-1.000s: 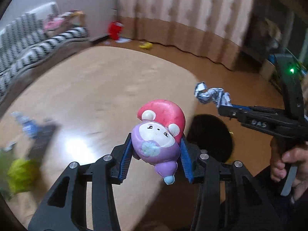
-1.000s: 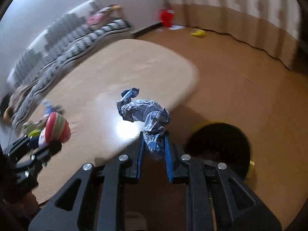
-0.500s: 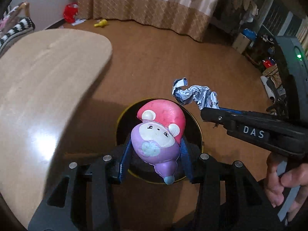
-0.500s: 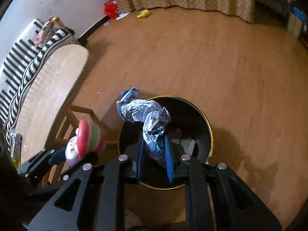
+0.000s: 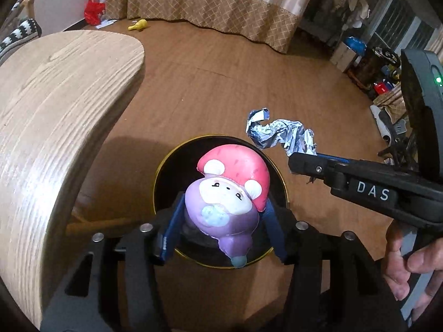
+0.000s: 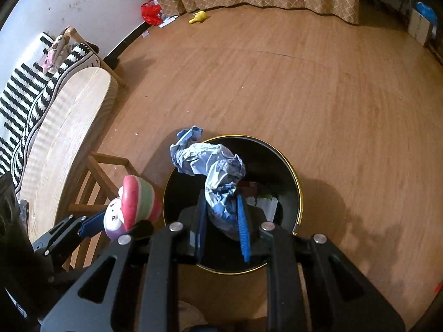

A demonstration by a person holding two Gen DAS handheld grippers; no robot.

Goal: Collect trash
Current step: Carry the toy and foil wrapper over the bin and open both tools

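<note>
Both grippers now hang over the round black waste bin with the gold rim (image 5: 279, 182), where a second ago they were above the pale oval wooden table (image 5: 55, 127); that table now lies to the left of the bin in both wrist views, and the brown wood-pattern floor (image 6: 318, 96) surrounds the bin on every other side. Carry phase judged complete, release phase begun. Left gripper (image 5: 224, 221): jaws have just been opening, and the soft squishy toy with a red mushroom cap and purple body (image 5: 227, 202) sits between the blue pads, tilted to one side compared with half a second ago. The left pad appears to stand a little clear of the purple body; contact on the right pad is hidden behind the toy, so I judge the grip is let go or nearly so. Toy is directly above the bin's mouth, so it should drop inside. Right gripper (image 6: 223, 229): jaws narrow and unchanged, pinching the lower end of the crumpled blue-and-silver foil wrapper (image 6: 210, 163). Wrapper's bulk is over the bin's mouth; its upper twist reaches past the far-left rim, so a plain release might catch the edge. Bin interior holds some pale scraps and a dark red piece, too dim to identify. Small yellow object (image 6: 198, 16) and red plastic bag (image 6: 151, 11) lie far beyond the bin, near the curtain, uncollected.
</note>
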